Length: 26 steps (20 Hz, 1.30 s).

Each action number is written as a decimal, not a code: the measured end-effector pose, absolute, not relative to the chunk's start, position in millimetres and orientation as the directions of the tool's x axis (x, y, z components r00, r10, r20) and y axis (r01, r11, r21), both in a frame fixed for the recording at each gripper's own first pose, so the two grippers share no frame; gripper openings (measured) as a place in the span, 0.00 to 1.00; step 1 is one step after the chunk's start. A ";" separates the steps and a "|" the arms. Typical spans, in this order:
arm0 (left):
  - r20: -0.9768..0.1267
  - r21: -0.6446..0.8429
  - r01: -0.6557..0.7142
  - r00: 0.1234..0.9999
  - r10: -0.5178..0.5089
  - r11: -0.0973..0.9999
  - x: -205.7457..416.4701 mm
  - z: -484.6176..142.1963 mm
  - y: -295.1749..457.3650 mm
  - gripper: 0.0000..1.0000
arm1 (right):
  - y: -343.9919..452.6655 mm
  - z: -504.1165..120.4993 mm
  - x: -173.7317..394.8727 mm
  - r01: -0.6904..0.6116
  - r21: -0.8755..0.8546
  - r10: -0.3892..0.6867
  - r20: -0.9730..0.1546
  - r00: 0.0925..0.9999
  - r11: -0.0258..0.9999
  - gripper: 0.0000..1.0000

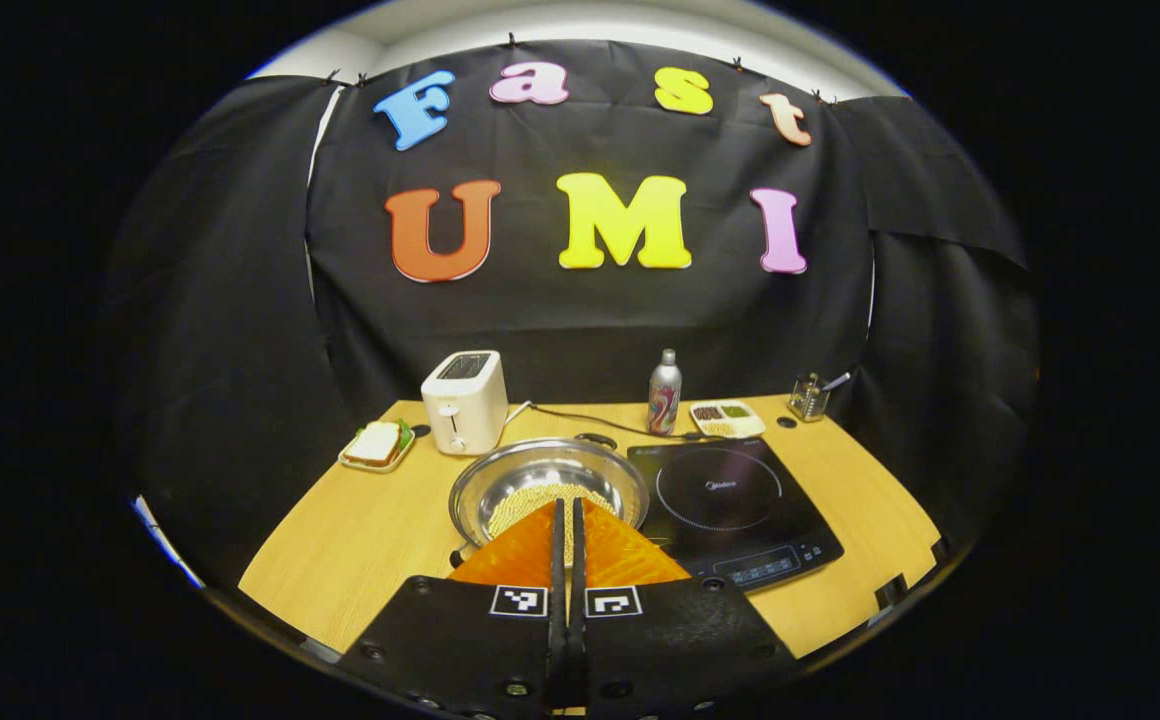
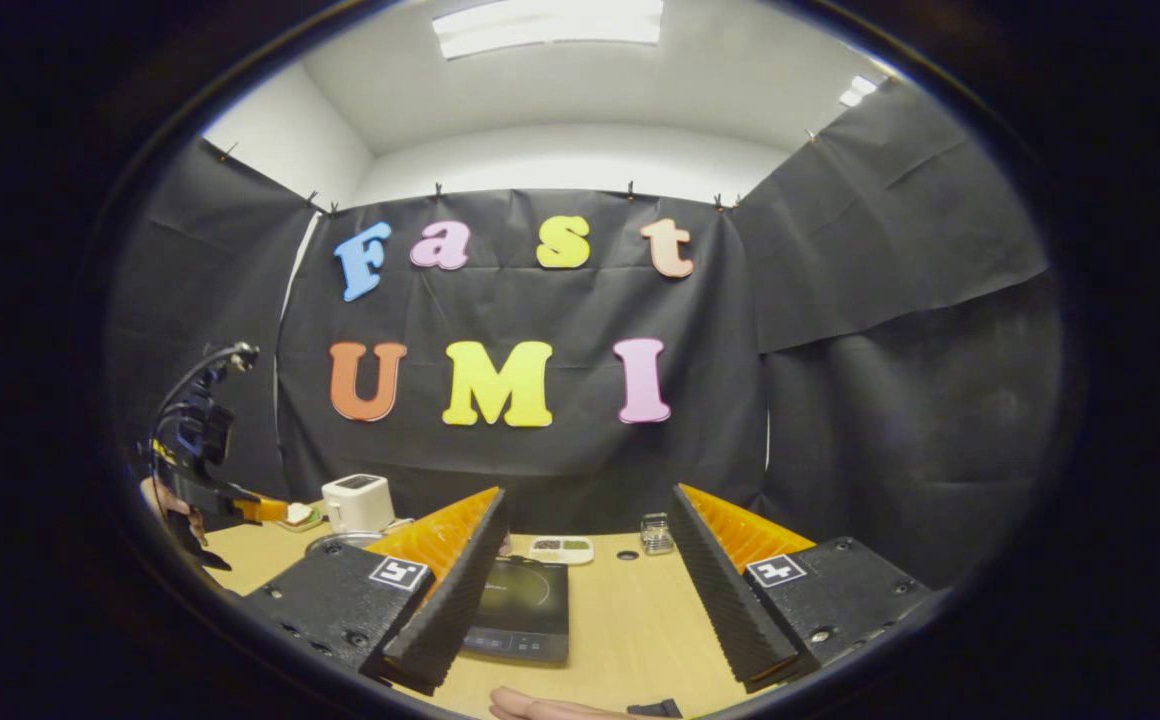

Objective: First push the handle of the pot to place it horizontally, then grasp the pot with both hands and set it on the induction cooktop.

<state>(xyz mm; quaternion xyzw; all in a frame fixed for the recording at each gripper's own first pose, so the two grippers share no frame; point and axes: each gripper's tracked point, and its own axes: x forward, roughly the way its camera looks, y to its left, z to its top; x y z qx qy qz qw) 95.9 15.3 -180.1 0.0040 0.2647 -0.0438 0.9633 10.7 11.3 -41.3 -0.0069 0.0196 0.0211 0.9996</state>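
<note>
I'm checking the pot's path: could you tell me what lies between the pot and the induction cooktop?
Nothing: in the left gripper view the pot sits right beside the induction cooktop, its rim almost touching the cooktop's edge.

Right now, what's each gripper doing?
Left gripper: shut, holding nothing, above the pot.
Right gripper: open, empty.

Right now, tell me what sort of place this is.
Probably a mock kitchen set up in a cloth-walled booth: a wooden table carries an induction cooktop, a steel pot of pale grains, and a white toaster.
</note>
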 end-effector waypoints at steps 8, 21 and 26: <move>-0.682 -0.017 0.084 0.728 -0.073 0.996 99.3 -263.8 19.6 0.00 | 14.9 -56.6 19.6 -0.046 -0.024 0.044 -0.073 0.996 0.999 0.96; -0.840 -0.040 0.038 0.540 -0.055 0.998 98.2 -352.7 40.8 0.00 | 14.3 -59.0 20.3 -0.045 -0.024 0.043 -0.068 0.997 0.999 1.00; -0.861 -0.057 -0.023 0.507 -0.038 0.998 99.8 -371.6 57.0 0.00 | 14.0 -62.9 23.5 -0.041 -0.019 0.039 -0.076 0.996 0.999 1.00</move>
